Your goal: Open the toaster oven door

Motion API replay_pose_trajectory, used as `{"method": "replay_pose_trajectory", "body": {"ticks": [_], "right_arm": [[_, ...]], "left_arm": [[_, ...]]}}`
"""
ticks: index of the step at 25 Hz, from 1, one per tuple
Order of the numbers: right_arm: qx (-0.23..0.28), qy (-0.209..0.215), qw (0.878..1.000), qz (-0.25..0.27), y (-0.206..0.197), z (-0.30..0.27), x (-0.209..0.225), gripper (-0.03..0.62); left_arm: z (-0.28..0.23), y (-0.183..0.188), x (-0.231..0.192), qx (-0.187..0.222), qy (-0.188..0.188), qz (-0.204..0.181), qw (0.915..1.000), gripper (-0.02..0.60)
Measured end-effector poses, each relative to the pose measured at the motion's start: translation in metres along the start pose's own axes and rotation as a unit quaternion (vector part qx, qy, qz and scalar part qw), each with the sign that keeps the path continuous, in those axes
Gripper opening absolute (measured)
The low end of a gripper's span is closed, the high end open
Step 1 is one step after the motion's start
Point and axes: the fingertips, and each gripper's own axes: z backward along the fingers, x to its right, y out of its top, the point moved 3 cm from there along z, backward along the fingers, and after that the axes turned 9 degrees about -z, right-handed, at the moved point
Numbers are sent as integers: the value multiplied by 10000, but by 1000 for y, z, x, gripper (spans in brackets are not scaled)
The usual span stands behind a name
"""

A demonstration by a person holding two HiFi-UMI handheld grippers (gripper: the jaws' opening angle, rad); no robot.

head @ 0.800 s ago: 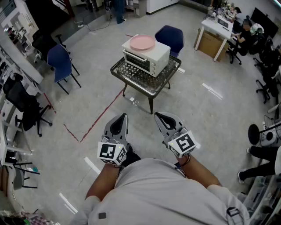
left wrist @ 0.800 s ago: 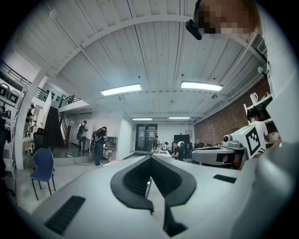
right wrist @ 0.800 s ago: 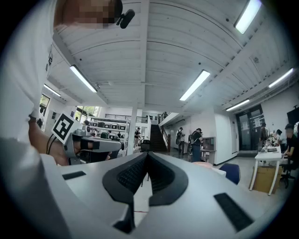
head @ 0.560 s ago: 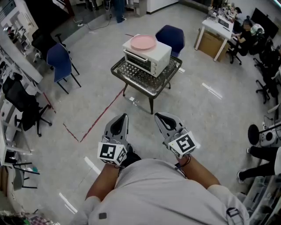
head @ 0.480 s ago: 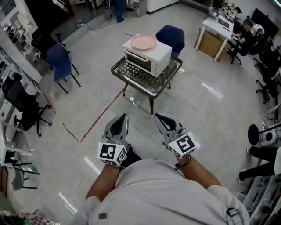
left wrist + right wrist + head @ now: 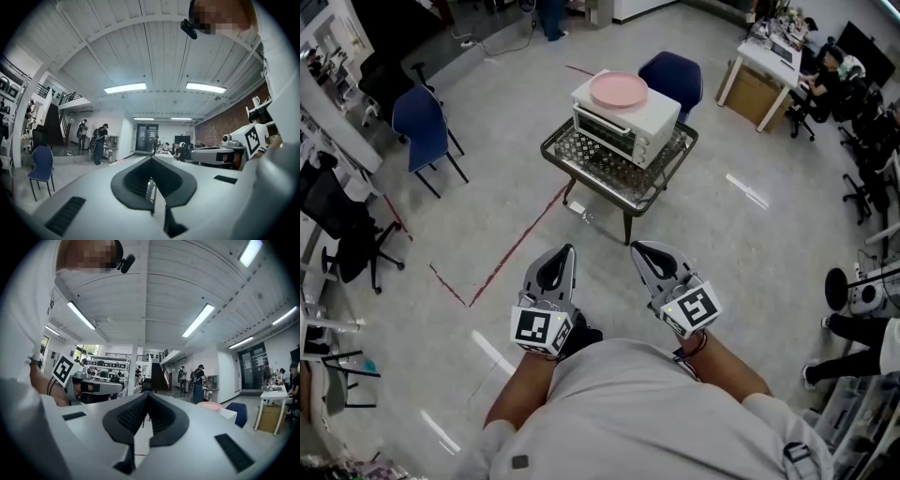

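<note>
A white toaster oven stands on a small metal mesh table ahead of me, its glass door closed. A pink plate lies on its top and shows in the right gripper view as the pink plate. My left gripper and right gripper are held side by side close to my body, well short of the table. Both are shut with nothing between the jaws. The left gripper view shows my left gripper with the mesh table edge glimpsed behind its jaws. The right gripper view shows my right gripper.
Blue chairs stand behind the oven and at the left. Red tape lines mark the grey floor. A desk with boxes and seated people are at the right; black office chairs line the left side.
The head view has shifted: the table and oven now sit slightly further right and lower in view. Both grippers keep their place, shut.
</note>
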Motion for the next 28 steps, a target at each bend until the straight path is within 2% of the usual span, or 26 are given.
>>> {"method": "replay_pose_trajectory", "body": {"ticks": [7, 14, 21, 28], "right_arm": [[-60, -59, 10000, 6, 2, -93, -15, 18], [-169, -231, 9996, 7, -2, -154, -26, 18], [-265, -139, 9995, -74, -12, -194, -28, 18], [-203, 52, 9998, -73, -15, -229, -1, 18]], "left_arm": [[-13, -11, -93, -28, -82, 104, 9999, 15], [-13, -18, -157, -66, -129, 148, 9998, 15], [-14, -27, -196, -174, -26, 260, 9995, 15], [-39, -37, -218, -271, 155, 184, 9993, 15]]}}
